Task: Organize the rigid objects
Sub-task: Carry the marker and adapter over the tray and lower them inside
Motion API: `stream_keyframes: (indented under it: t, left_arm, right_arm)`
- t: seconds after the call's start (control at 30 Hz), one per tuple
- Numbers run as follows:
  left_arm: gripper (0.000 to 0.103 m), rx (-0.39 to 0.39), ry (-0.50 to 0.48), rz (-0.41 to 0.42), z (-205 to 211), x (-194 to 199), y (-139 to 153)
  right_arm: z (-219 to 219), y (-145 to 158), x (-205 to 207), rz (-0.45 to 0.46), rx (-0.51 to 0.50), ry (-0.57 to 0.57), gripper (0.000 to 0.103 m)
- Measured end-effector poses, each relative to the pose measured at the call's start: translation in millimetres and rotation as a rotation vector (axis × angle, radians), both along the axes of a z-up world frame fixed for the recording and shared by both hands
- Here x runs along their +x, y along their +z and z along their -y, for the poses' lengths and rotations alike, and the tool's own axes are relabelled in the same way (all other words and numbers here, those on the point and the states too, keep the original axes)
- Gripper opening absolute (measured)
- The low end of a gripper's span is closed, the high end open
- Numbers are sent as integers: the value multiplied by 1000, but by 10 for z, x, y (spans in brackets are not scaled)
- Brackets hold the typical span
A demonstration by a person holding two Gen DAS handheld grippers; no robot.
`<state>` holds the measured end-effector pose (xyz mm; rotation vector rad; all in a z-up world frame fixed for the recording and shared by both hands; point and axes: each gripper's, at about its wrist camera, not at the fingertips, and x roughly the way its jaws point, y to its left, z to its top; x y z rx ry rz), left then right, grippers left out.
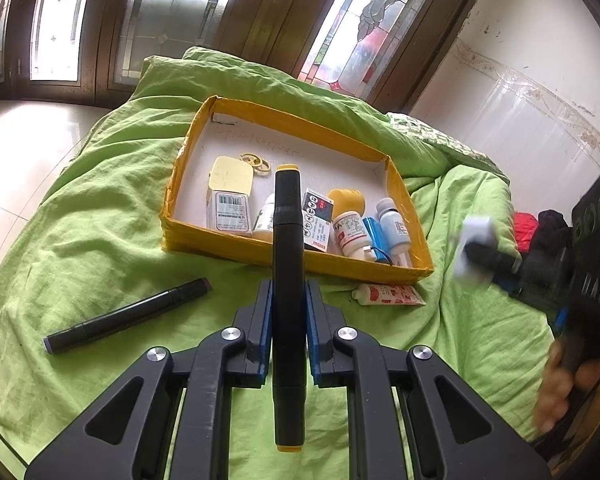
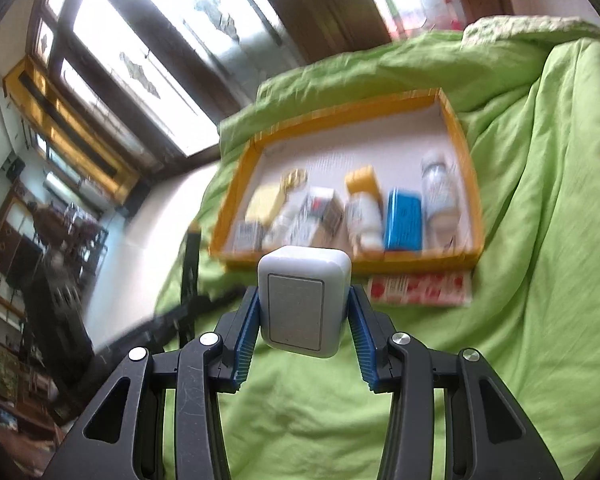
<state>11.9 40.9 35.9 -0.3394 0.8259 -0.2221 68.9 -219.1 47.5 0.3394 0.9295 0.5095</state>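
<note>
Above the green quilt [image 1: 100, 220], short of the yellow tray's [image 1: 300, 258] near edge: left gripper [image 1: 288, 308] clamped on a yellow-capped black marker [image 1: 288, 280], right gripper [image 2: 302, 312] clamped on a white charger block [image 2: 302, 300]; mid-carry, apparently, needing release into the tray's bare far part.

Lime green bedding [image 1: 100, 216] everywhere – yellow-edged tray [image 1: 300, 260], white inside.

Black marker [image 1: 287, 280] with yellow caps, another black marker [image 1: 128, 316] with purplish ends, white tube [image 1: 388, 295] with red strawberry-ish print – pale grey-white block [image 2: 303, 304], blue claw pads [image 2: 246, 336].
</note>
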Motion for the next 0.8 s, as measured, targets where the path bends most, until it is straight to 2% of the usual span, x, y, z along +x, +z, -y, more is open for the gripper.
stream_keyframes:
  t: [0.23,0.37,0.53,0.8]
  left_arm:
    - [12,-2,10,-4,-30,69,-18]
    - [12,1,1,-8,-19,121,-30]
    - [12,-4,-14,0,1,229,6]
    - [12,-2,-30,26,-12,619,200]
  right_arm:
    - [52,261,307,47,55,-71,39]
    - [66,223,357,46,49,-84,39]
    - [163,82,421,-3,44,-105,39]
    - [214,253,673,6,34,-133,39]
